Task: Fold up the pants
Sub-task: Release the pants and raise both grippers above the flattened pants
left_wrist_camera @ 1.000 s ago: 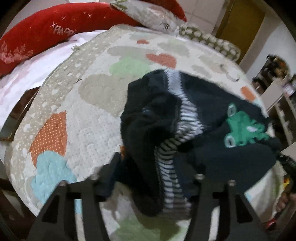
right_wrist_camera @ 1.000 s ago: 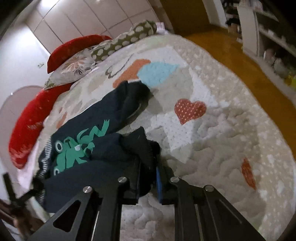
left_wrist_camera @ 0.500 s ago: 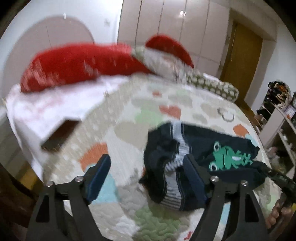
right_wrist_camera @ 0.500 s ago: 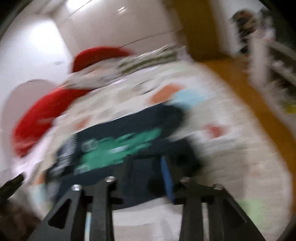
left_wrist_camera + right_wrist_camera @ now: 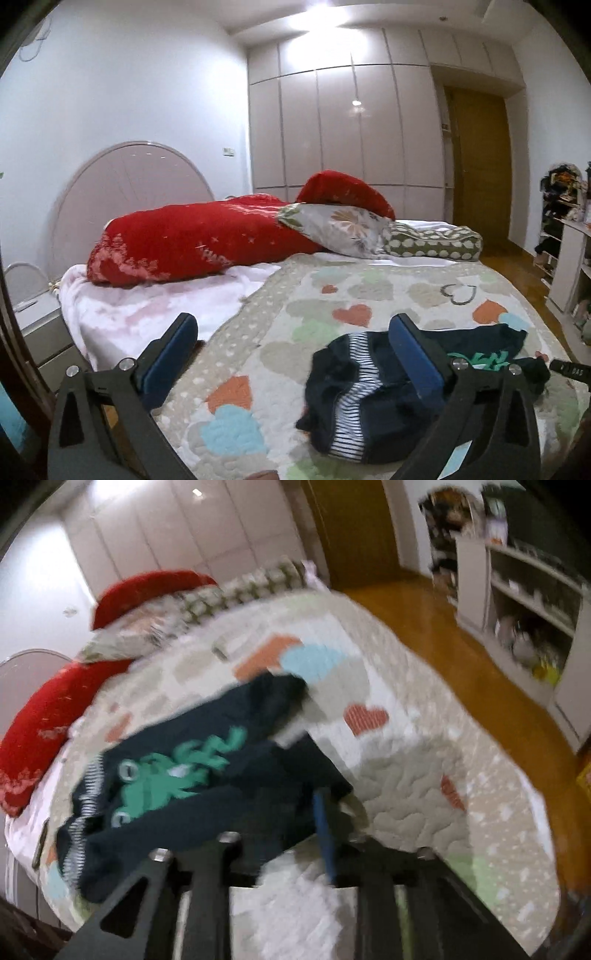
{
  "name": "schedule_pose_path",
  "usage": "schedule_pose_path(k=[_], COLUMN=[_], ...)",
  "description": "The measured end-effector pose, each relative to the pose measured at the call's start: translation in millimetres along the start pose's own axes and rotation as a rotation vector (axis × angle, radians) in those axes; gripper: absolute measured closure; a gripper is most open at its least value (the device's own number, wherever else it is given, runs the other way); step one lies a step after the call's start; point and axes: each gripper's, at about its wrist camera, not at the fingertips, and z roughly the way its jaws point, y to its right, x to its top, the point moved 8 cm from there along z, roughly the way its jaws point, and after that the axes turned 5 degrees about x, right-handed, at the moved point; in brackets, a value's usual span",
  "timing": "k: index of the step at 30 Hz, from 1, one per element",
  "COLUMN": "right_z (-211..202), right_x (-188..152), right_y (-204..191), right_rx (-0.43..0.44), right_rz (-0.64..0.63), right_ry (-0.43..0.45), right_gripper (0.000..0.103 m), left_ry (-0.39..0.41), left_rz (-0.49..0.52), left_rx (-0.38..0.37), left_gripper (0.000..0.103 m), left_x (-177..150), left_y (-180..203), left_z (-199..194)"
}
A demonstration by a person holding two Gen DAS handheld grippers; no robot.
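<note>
Dark navy pants [image 5: 373, 391] with a striped waistband and a green frog print lie crumpled on the quilt near the bed's front edge. They also show in the right wrist view [image 5: 177, 771], which is blurred. My left gripper [image 5: 291, 354] is open and empty, raised above and to the left of the pants. My right gripper [image 5: 291, 812] is shut on a fold of the pants' leg end, low over the quilt.
The heart-patterned quilt [image 5: 351, 295] covers the bed. Red pillows [image 5: 192, 240], a floral pillow [image 5: 340, 225] and a spotted bolster [image 5: 436, 243] lie at the head. A nightstand [image 5: 37, 321] stands left. White shelves [image 5: 524, 602] and wood floor [image 5: 443, 627] lie right.
My left gripper let go of the waistband, opened and lifted back, now facing the room. The right gripper stayed shut on the leg and shifted with it.
</note>
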Motion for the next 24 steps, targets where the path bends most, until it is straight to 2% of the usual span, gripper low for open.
schedule_pose_path(k=[3,4,5,6,7,8,9,12,17,24], right_z=[-33,-44,-59,-64,-73,-74,-67,-41,-31,-23], right_x=[4,4,2,0,-5,-8,-13,-23,-36,-55], right_y=[-23,-35,-42,-50,-56,-63,-71,-81,-96,-106], right_rx=[0.018,-0.008,-0.071,-0.114,-0.133,-0.114,-0.098,-0.09,-0.072,-0.061], right_rz=[-0.055,-0.076,-0.1,-0.114,-0.133,-0.162,-0.209,-0.28,-0.348,-0.389], right_ry=[0.133,0.193,0.283,0.344,0.418,0.456,0.435,0.292,0.25,0.193], right_gripper=[0.059,0.045,0.034,0.011,0.001,0.0,0.0,0.001,0.001,0.001], left_ry=[-0.059,-0.081,-0.093,-0.113,-0.126,-0.141,-0.159,-0.216,-0.305,-0.346], left_rz=[0.004,0.006,0.007,0.011,0.016,0.025,0.043,0.089,0.119,0.109], left_rx=[-0.073,-0.1,-0.111,-0.123,-0.128,-0.132,-0.137,-0.148,-0.192,-0.206], left_gripper=[0.0,0.0,0.0,0.0,0.0,0.0,0.0,0.0,0.0,0.0], left_x=[-7,-11,-15,-20,-25,-31,-37,-56,-81,-91], left_y=[17,24,28,35,40,44,49,64,78,79], left_z=[1,2,1,1,1,2,2,6,10,13])
